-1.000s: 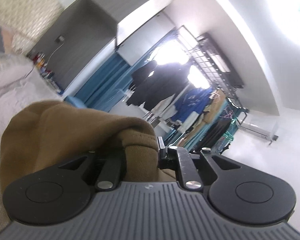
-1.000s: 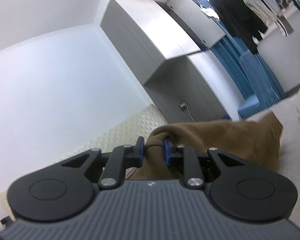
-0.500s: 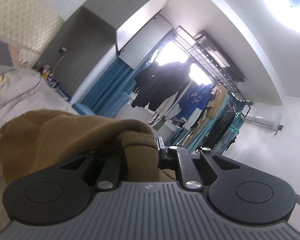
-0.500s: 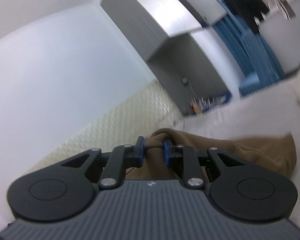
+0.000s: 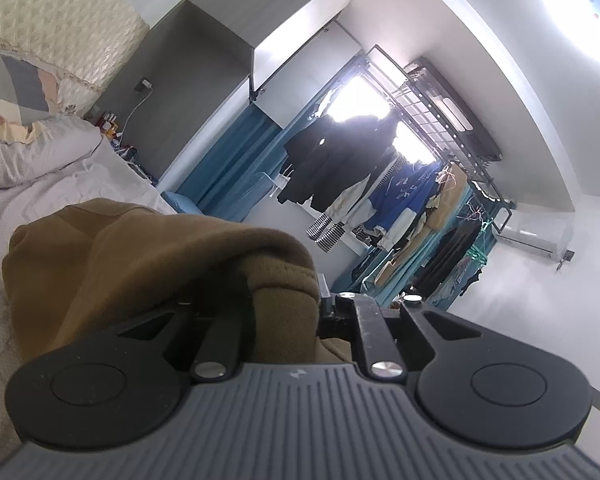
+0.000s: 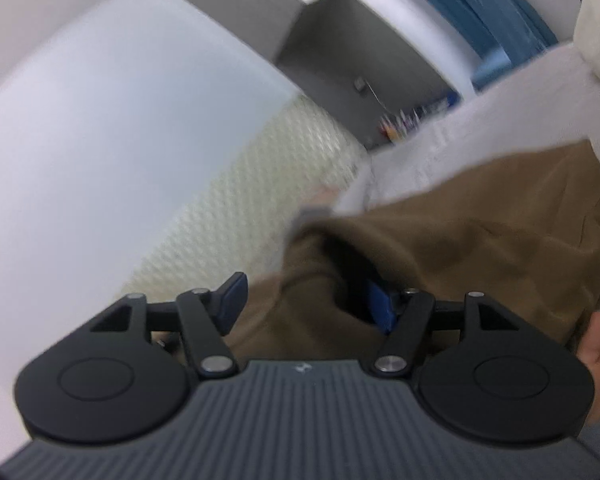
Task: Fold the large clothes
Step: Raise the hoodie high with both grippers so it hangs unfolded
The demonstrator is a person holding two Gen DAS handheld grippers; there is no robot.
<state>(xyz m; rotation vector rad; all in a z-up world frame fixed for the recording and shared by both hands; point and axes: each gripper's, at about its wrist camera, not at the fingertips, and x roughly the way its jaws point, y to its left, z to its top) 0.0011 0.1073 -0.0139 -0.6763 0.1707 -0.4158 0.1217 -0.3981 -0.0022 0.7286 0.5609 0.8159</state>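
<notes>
- Step in hand: laying a fold of the brown garment (image 5: 132,256) down on the bed (image 5: 80,176).
- Left claw (image 5: 286,296) is clamped on a thick bunch of it.
- Right claw (image 6: 308,304) stands apart, cloth loose between its jaws.
- Next, I judge: free the left, smooth flat.
- No containers visible.

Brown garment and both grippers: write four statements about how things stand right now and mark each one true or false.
1. The left gripper is shut on the brown garment. True.
2. The right gripper is clamped on the cloth. False: its jaws stand wide apart, with the garment lying loose between them.
3. The garment lies over a pale grey bedsheet. True.
4. The clothes rack stands bare. False: dark, blue and white clothes hang on it.
</notes>
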